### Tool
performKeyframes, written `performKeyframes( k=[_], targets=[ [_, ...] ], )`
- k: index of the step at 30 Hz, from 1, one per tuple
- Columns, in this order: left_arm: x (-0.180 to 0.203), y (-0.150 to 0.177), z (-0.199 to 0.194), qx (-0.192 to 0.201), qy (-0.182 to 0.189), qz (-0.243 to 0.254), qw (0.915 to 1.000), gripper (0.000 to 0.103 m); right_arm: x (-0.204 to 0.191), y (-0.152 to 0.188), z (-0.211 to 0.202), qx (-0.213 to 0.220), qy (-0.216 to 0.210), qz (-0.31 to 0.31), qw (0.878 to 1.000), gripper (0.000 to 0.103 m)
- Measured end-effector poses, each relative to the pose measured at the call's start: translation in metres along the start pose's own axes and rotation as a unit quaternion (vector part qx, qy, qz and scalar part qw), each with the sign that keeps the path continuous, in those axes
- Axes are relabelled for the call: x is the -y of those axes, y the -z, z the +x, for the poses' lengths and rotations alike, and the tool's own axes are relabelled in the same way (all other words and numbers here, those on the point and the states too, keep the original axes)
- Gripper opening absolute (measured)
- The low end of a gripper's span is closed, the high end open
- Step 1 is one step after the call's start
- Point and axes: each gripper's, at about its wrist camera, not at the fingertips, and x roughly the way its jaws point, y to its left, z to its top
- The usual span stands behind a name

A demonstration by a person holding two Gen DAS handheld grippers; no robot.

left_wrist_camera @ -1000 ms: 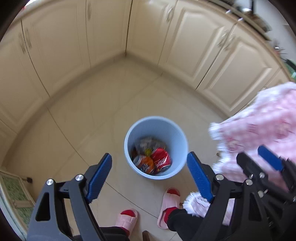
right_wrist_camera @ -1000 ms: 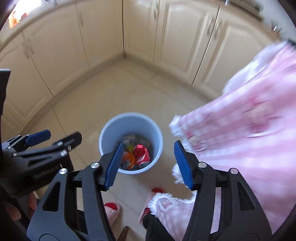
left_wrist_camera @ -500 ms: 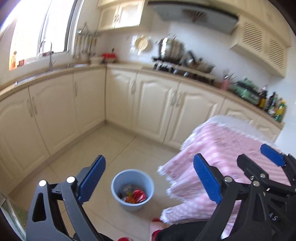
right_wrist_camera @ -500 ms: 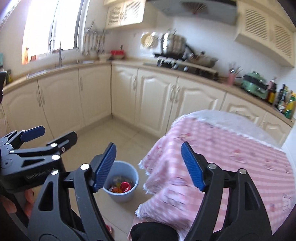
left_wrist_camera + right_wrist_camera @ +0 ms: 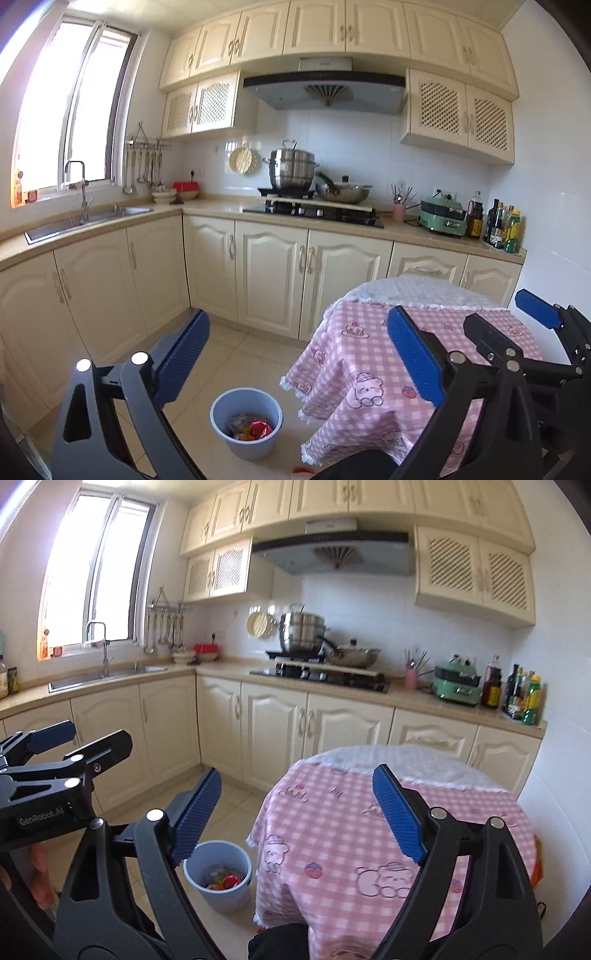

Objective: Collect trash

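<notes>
A light blue bin stands on the tiled floor left of a round table with a pink checked cloth. Inside it lie crumpled wrappers and a red can. My left gripper is held high above the bin, open and empty. In the right wrist view the same bin with its trash sits low, beside the table. My right gripper hangs over the table's near edge, its jaws opening with nothing between them. No trash shows on the cloth.
Cream cabinets run along the back and left walls under a counter with a sink, a stove with a steel pot, a green appliance and bottles. Open floor lies between bin and cabinets.
Both grippers rose and tilted up from looking down into the bin to looking across the kitchen. The bin is now small and low in view. The right jaws spread wider.
</notes>
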Motion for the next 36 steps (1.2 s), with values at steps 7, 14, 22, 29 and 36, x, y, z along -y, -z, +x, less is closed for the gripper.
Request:
performKeyframes(
  k=[7, 14, 22, 29, 36],
  targets=[
    [0.014, -0.011, -0.024, 0.031, 0.002, 0.005, 0.9995, 0.095, 0.014, -0.008, -0.027, 0.029, 0.007, 0.005, 1.0, 0.086],
    [0.018, -0.016, -0.033, 0.047, -0.008, 0.014, 0.9988, 0.095, 0.017, -0.01, -0.037, 0.042, 0.006, 0.006, 0.999, 0.087],
    [0.013, -0.014, -0.034, 0.052, -0.006, 0.011, 0.9986, 0.095, 0.013, -0.01, -0.036, 0.043, 0.005, -0.001, 0.999, 0.087],
    [0.011, -0.014, -0.033, 0.05, -0.006, 0.015, 0.9986, 0.095, 0.01, -0.012, -0.033, 0.039, 0.002, -0.004, 0.999, 0.088],
    [0.01, -0.012, -0.032, 0.048, -0.008, 0.016, 0.9987, 0.095, 0.006, -0.012, -0.031, 0.038, 0.0, -0.006, 0.999, 0.088]
  ],
)
